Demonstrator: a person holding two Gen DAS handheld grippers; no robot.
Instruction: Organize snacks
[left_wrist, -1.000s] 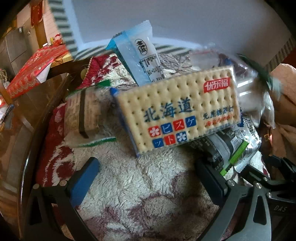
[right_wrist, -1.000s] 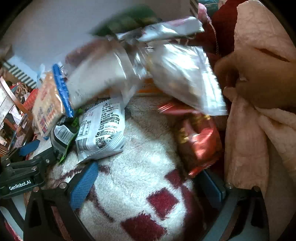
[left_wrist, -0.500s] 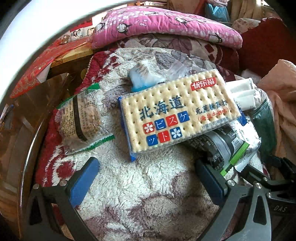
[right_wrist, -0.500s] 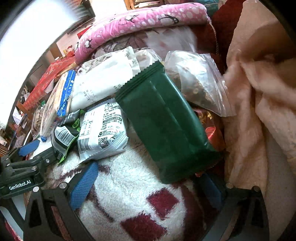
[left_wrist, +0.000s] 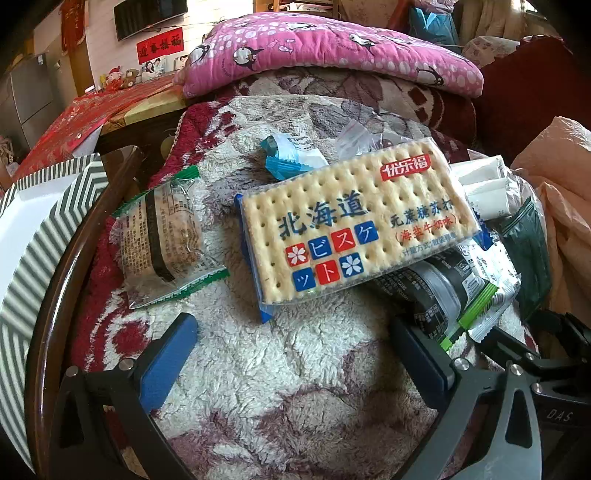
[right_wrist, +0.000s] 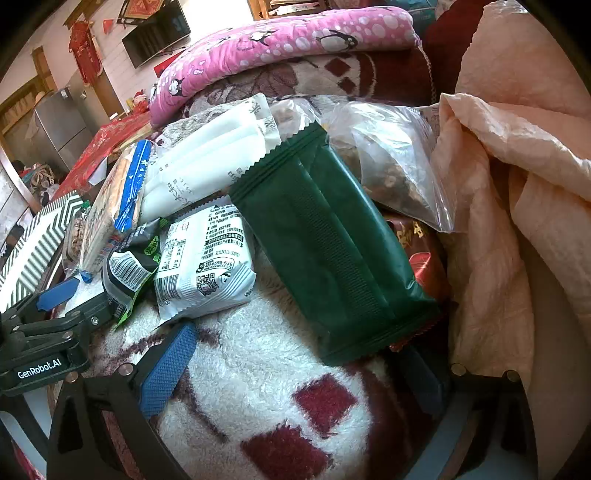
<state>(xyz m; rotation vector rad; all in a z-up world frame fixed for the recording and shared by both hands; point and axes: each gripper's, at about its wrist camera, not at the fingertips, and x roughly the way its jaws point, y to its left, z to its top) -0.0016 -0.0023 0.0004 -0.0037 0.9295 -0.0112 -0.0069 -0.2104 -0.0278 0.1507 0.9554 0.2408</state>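
Snack packs lie in a heap on a fluffy white-and-red blanket (left_wrist: 280, 387). In the left wrist view a large cracker pack (left_wrist: 354, 221) lies in the middle, a clear green-edged cake pack (left_wrist: 162, 236) to its left and a small blue-ended pack (left_wrist: 291, 157) behind it. My left gripper (left_wrist: 295, 358) is open and empty, just short of the cracker pack. In the right wrist view a dark green pouch (right_wrist: 325, 243) lies over a red pack (right_wrist: 421, 254), beside a white printed pack (right_wrist: 207, 262) and a clear bag (right_wrist: 391, 166). My right gripper (right_wrist: 295, 369) is open and empty below them.
A green-and-white striped box (left_wrist: 44, 236) stands at the left edge, past a dark wooden rim (left_wrist: 55, 295). A pink penguin pillow (left_wrist: 325, 48) lies behind the heap. A peach quilt (right_wrist: 517, 206) rises on the right. The left gripper's body (right_wrist: 44, 343) sits left of the right one.
The striped box was tipped overhead with snacks falling out a second ago. It has been taken away to the left. The green pouch and other packs have landed on the blanket. Both grippers stayed put.
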